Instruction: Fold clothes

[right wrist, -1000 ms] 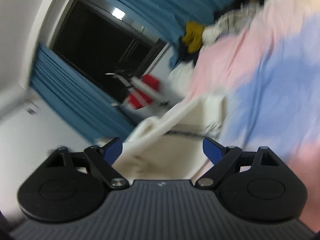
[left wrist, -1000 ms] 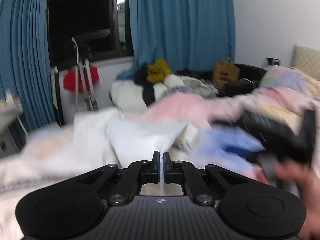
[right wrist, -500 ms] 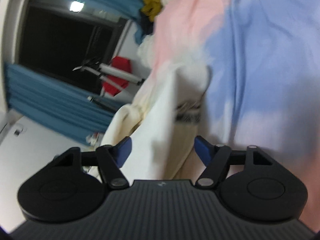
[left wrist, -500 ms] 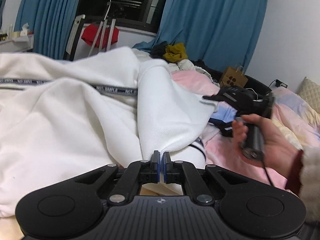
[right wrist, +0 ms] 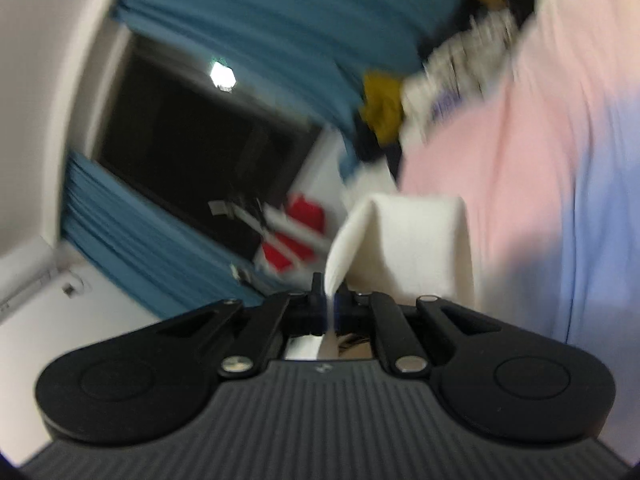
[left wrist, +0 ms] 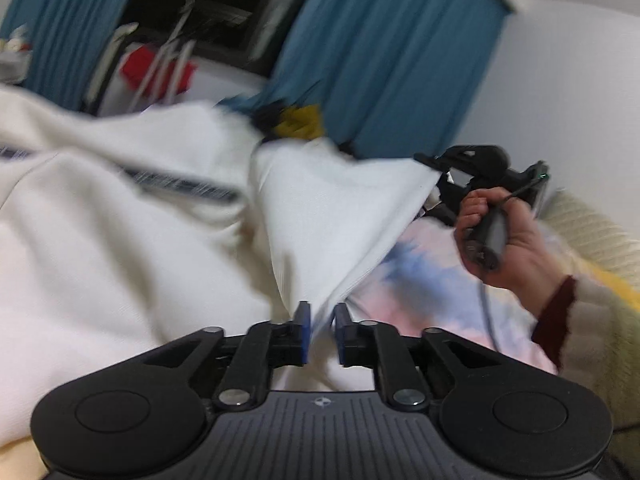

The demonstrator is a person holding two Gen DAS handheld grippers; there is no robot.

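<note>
My left gripper (left wrist: pixel 320 330) is matt black plastic with a ribbed top, bright metal pivot screws and blue pads that look rubbery. The white sweatshirt (left wrist: pixel 328 216) ahead at twelve o'clock is thick cotton cloth, finely ribbed and dull. The bedsheet (left wrist: pixel 432 292) at two o'clock is smooth, soft pastel fabric. My sleeve (left wrist: pixel 592 236) at three o'clock is coarse, fuzzy knit. On my right gripper (right wrist: pixel 329 294), the same matt plastic; the curtains (right wrist: pixel 280 12) are dull blue cloth.
</note>
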